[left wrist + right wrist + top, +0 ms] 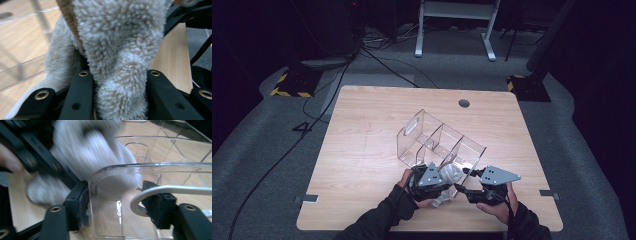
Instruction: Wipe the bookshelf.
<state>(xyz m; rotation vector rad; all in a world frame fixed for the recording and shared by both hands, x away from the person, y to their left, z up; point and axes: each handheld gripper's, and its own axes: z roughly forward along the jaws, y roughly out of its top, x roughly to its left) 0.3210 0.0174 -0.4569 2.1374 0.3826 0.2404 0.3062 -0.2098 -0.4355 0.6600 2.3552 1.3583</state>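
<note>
A clear acrylic organizer (432,137) with several compartments lies tilted on the wooden table (357,150). At its near end my left gripper (446,176) is shut on a fluffy grey-white cloth (452,173). In the left gripper view the pile of the cloth (117,37) bulges up between the black jaws of that gripper (119,75). My right gripper (464,184) is at the organizer's near corner. In its own view my right gripper (115,195) stands open astride the clear curved wall (155,172), one jaw outside and one inside. The cloth (87,145) is blurred just beyond.
A round cable hole (464,103) sits at the table's far edge. Grey carpet surrounds the table, with black cables (327,95) at the left and a white desk frame (454,30) behind. Bare wood lies left of the organizer.
</note>
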